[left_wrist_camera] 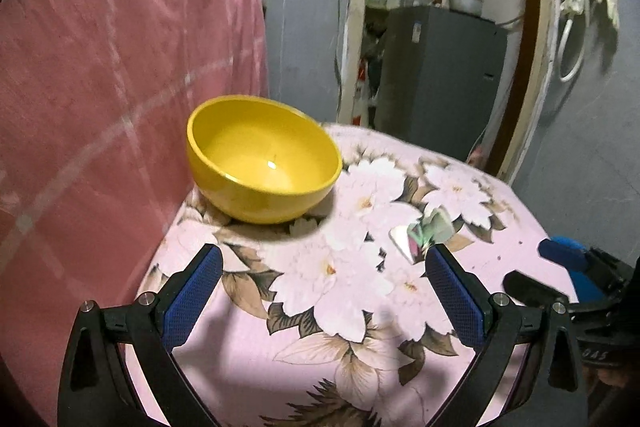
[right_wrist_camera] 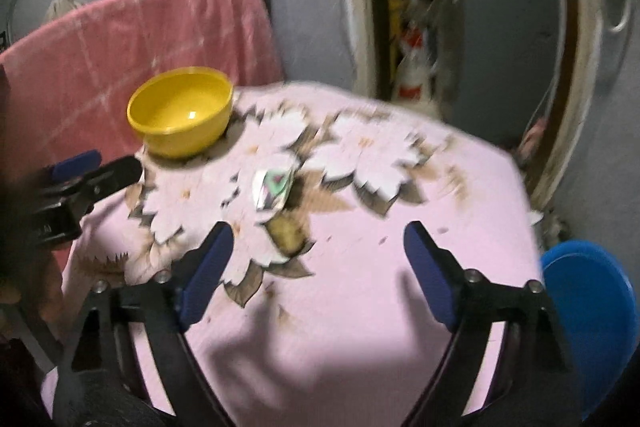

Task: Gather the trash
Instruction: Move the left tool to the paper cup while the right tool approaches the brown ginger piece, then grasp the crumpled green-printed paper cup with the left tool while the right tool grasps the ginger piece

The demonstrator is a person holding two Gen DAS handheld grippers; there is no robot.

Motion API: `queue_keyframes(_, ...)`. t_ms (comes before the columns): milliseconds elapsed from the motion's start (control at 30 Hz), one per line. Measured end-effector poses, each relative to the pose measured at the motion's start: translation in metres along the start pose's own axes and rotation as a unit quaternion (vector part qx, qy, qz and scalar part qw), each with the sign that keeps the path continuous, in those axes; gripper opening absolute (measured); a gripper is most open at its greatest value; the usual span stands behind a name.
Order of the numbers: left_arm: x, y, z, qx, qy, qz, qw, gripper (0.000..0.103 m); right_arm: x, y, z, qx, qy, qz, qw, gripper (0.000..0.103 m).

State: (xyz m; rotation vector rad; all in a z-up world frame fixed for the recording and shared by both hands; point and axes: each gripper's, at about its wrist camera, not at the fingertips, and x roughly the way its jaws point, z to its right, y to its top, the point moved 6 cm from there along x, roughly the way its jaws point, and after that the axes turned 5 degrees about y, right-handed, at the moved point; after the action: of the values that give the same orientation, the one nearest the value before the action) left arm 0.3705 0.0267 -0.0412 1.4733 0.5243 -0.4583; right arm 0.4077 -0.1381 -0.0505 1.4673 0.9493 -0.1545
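Both grippers (left_wrist_camera: 324, 291) (right_wrist_camera: 318, 267) apart w/ nothing between, yellow bowl (left_wrist_camera: 264, 159) empty, wrapper (right_wrist_camera: 274, 187) on tablecloth (right_wrist_camera: 360, 327)

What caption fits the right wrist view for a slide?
Open right gripper above a pink floral tablecloth, facing a crumpled shiny wrapper beside an empty yellow plastic bowl.

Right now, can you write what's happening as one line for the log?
left gripper: open, empty | right gripper: open, empty | wrapper: on the tablecloth, not grabbed | bowl: empty
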Motion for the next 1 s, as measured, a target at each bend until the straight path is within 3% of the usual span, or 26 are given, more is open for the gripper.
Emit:
queue_keyframes(200, 0.018, -0.007, -0.004, -0.003, 0.008, -0.043, 0.999, 0.099, 0.033, -0.008, -0.013, -0.025, 0.017, -0.064, 0.997, 0.076)
queue_keyframes(400, 0.029, -0.011, -0.007, -0.012, 0.003, -0.077, 0.9969, 0.096, 0.058, -0.009, -0.016, -0.028, 0.036, -0.105, 0.993, 0.057)
queue_keyframes(533, 0.034, -0.011, -0.005, -0.009, -0.005, -0.089, 0.996, 0.092, 0.068, -0.009, -0.017, -0.037, 0.046, -0.119, 0.991, 0.035)
queue_keyframes(700, 0.039, -0.011, 0.005, -0.004, -0.023, -0.101, 0.9946, 0.087, 0.067, -0.009, -0.014, -0.039, 0.047, -0.117, 0.991, 0.033)
queue_keyframes(1000, 0.053, -0.007, 0.045, 0.036, -0.063, -0.112, 0.9911, 0.086, 0.043, -0.012, 0.027, -0.001, 0.007, -0.099, 0.995, 0.033)
